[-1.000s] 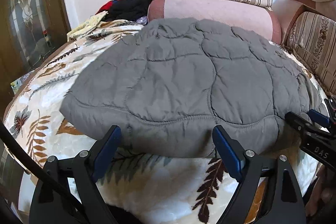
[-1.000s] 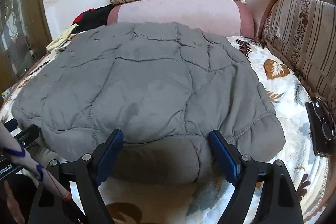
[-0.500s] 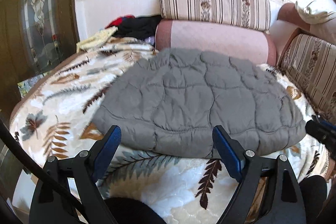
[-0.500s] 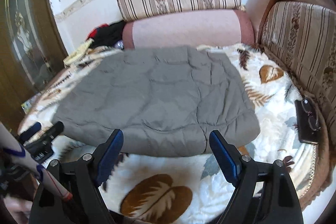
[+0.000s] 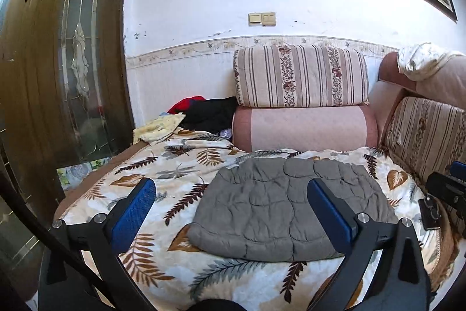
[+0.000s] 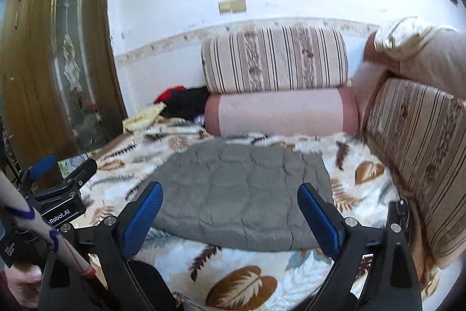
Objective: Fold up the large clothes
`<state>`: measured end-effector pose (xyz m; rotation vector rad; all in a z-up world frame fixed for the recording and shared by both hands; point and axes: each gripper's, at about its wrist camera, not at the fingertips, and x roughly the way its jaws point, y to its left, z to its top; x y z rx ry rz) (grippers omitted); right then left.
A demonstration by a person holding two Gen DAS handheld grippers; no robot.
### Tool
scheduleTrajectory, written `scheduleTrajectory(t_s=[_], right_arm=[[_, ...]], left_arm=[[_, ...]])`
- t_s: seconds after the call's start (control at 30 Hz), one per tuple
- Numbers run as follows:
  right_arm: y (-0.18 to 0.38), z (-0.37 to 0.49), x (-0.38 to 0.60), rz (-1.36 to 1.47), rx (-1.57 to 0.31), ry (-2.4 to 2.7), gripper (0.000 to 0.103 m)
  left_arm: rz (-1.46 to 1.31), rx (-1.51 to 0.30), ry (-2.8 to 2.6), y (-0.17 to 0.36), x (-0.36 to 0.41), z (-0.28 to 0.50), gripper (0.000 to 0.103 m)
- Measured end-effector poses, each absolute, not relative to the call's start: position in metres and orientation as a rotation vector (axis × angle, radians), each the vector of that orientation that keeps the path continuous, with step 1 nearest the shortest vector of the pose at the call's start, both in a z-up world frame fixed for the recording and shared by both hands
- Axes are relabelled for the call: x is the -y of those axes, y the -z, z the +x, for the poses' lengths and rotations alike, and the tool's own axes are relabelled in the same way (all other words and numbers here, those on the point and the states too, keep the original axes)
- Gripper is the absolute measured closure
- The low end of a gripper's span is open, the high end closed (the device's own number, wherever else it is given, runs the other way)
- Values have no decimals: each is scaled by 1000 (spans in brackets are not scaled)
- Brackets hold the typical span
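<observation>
Our left gripper (image 5: 230, 201) and right gripper (image 6: 228, 204) were opening, empty. The folded grey jacket (image 5: 287, 206) lay at twelve o'clock on the leaf-print blanket (image 5: 163, 165); we judged withdrawing without snagging it mattered.

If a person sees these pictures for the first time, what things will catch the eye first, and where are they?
First comes the grey quilted jacket, folded flat in the middle of the leaf-patterned blanket. Behind it a striped cushion sits on a pink bolster against the white wall. Up close, the blue pads of the left tool and the right tool are opening, with nothing between them.
</observation>
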<state>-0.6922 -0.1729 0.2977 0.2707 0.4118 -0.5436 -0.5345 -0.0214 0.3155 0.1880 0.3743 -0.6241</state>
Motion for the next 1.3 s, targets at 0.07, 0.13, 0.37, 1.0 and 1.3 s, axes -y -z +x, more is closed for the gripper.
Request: scheduleTrajectory(t_s=[0.07,0.13,0.37,1.0,1.3], right_arm=[[-306,-692,164,249,-397,559,3],[-308,-694,157,239,-384,566,2],[-307,-693,151,241,-385,585,2],[-331,-716,130,182,-304,624,0],[-299,-705,143,220,-367,649,0]], left_arm=[[174,-384,598,-321,14,-534,0],[156,-373,590,-324,6,-534,0],[139,-372,542,-332,-7,-544,0],[214,-257,387,-360,-18,-576,0],[265,-300,436,-333,8,-568,0]])
